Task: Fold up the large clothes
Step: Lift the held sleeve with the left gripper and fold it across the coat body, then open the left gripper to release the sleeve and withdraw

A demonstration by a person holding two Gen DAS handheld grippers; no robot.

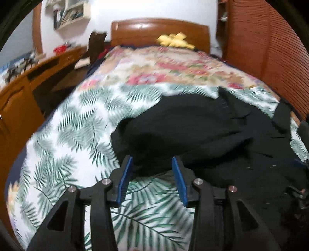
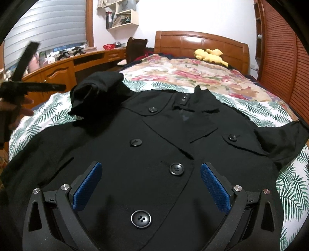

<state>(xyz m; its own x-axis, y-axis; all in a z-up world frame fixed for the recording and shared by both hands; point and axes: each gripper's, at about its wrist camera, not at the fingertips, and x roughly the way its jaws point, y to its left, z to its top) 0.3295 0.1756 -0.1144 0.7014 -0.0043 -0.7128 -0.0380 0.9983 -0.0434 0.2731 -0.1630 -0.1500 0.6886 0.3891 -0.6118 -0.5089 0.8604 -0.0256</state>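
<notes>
Coat (image 2: 154, 154), black, double-breasted w/ big buttons, lies front-up across near end of the bed, collar toward the headboard (image 2: 200, 44). Its sleeve on the left of the right wrist view is folded in over the shoulder in a bunched lump (image 2: 96, 92); other sleeve sticks out to the right edge. In the left wrist view the same coat shows as a dark heap right of center.

Surface: palm-leaf sheet (image 1: 77, 125), white w/ green fronds, covers near part of bed; floral quilt (image 2: 193, 75) in pink/tan covers the far part up to the wooden headboard. Yellow plush toy (image 2: 210, 55) sits on the quilt by the headboard.

Room: long wooden desk (image 2: 63, 67) runs along left side w/ clutter on top, incl. a red bowl; blinds behind it. Wall shelf (image 2: 121, 17) w/ books above. Dark chair (image 2: 135, 48) betw. desk and bed. Slatted wooden doors (image 2: 285, 58) on right.

Right gripper (image 2: 150, 168) hangs over coat front, blue pads spread wide, nothing gripped, a button betw. them below. Left gripper (image 1: 152, 164) is part open, holds nothing, tips at coat's edge over the sheet; left view is blurred. Seen from the right wrist cam, it's at far left in a hand (image 2: 17, 110).
</notes>
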